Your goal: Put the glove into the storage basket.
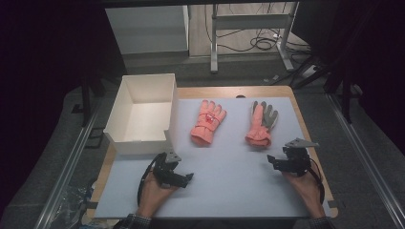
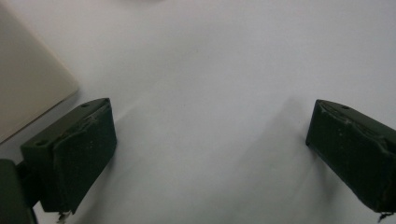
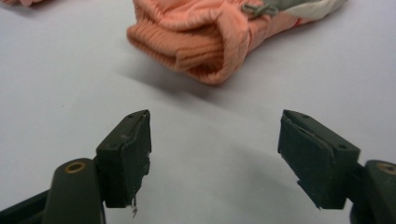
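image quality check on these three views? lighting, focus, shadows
High view: table mat evenly lit, surroundings dark, both gloves sharp. Left gripper view: soft focus, box corner blurred, faint shadows beside the jaws. Right gripper view: right glove cuff crisp, soft shadow under it, no glare.

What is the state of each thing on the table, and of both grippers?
white box: open at the top, empty, upright.
left glove: flat on the table, untouched.
right glove: flat, grey palm up, cuff toward the right gripper, untouched.
left gripper: open, holds nothing, beside the box.
right gripper: open, holds nothing, short of the cuff.
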Available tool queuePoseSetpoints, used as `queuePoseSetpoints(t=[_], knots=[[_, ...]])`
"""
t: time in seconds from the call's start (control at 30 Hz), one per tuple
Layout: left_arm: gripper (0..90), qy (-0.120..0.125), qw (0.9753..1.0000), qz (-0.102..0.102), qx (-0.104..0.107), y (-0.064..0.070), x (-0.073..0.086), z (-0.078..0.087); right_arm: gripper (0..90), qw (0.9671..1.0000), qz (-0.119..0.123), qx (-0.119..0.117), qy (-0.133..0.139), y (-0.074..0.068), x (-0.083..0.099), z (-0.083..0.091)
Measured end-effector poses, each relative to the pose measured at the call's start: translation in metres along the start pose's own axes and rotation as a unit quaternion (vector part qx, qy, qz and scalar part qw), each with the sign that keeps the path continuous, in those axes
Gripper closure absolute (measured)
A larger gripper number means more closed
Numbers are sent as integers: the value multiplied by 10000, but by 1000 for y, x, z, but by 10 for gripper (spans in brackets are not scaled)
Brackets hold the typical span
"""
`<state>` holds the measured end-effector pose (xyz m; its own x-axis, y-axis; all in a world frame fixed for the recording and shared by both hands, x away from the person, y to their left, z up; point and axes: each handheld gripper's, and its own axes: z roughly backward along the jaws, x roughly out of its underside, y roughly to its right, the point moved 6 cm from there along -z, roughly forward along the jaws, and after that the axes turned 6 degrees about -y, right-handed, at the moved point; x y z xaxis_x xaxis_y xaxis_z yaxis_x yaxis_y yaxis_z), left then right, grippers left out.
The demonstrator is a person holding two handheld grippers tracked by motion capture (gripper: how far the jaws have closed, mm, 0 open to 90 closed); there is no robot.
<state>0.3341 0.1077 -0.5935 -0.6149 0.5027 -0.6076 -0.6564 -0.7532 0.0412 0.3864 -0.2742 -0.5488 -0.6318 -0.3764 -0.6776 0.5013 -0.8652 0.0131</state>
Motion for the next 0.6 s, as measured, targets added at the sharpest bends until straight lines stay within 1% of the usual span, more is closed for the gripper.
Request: queuePoseSetpoints(t=[0.1, 0.17, 0.23, 0.27, 0.3, 0.33, 0.37, 0.43, 0.5, 0.53, 0.6], knots=[[15, 1, 10000, 5, 2, 0, 0, 0, 274, 10000, -14, 3, 12, 3, -11, 2], [15, 3, 10000, 5, 0, 0, 0, 0, 274, 10000, -4, -8, 9, 3, -14, 2], [15, 3, 10000, 4, -1, 0, 0, 0, 274, 10000, -4, -15, 9, 6, -22, 2], [15, 3, 10000, 5, -1, 0, 0, 0, 274, 10000, -8, -49, -1, 8, -24, 2], [15, 3, 10000, 4, -1, 0, 0, 0, 274, 9998, -72, -167, 12, 10, -30, 0], [15, 3, 10000, 4, -1, 0, 0, 0, 274, 9998, -72, -167, 12, 10, -30, 0], [15, 4, 10000, 5, -1, 0, 0, 0, 278, 9997, -101, -219, -1, 11, -31, -1], [15, 5, 10000, 7, 0, 0, 0, 0, 302, 9995, -148, -283, -15, 14, -35, -6], [15, 4, 10000, 5, -1, 0, 0, 0, 309, 9995, -146, -272, -12, 15, -37, -7], [15, 3, 10000, 5, -1, 0, 0, 0, 323, 9995, -168, -267, 33, 18, -41, -7], [15, 3, 10000, 5, -1, 0, 0, 0, 328, 9995, -173, -272, 38, 19, -44, -7]])
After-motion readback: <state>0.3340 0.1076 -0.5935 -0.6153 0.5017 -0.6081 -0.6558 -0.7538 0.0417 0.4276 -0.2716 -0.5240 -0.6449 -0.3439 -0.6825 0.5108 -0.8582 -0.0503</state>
